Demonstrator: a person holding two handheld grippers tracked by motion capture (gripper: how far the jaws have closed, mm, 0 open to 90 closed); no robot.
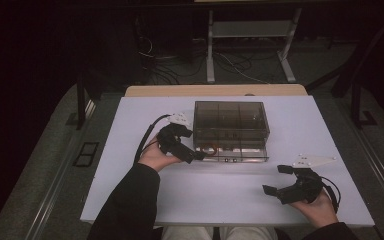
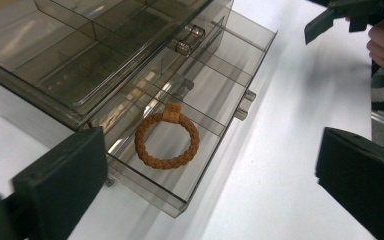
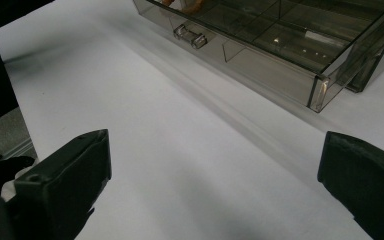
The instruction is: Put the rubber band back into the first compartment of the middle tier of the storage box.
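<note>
- Braided orange ring [image 2: 166,140] lies flat in the left-hand compartment of the pulled-out drawer [image 2: 240,75], at the near side of the smoked clear organiser box [image 1: 231,120]; nothing touches it.
- Left gripper [image 1: 192,145] hovers at the drawer's left end, jaws spread wide and empty; the ring sits below and between them in the left gripper view, released.
- Right gripper [image 1: 280,180] rests near the table's [image 1: 130,150] near right edge, well apart from the box, jaws apart and holding nothing.
- Judgement: placing the ring in the drawer appears complete.
- Outstanding: the drawer stands open; pushing it shut by its front handle [image 3: 190,36] likely remains.
</note>
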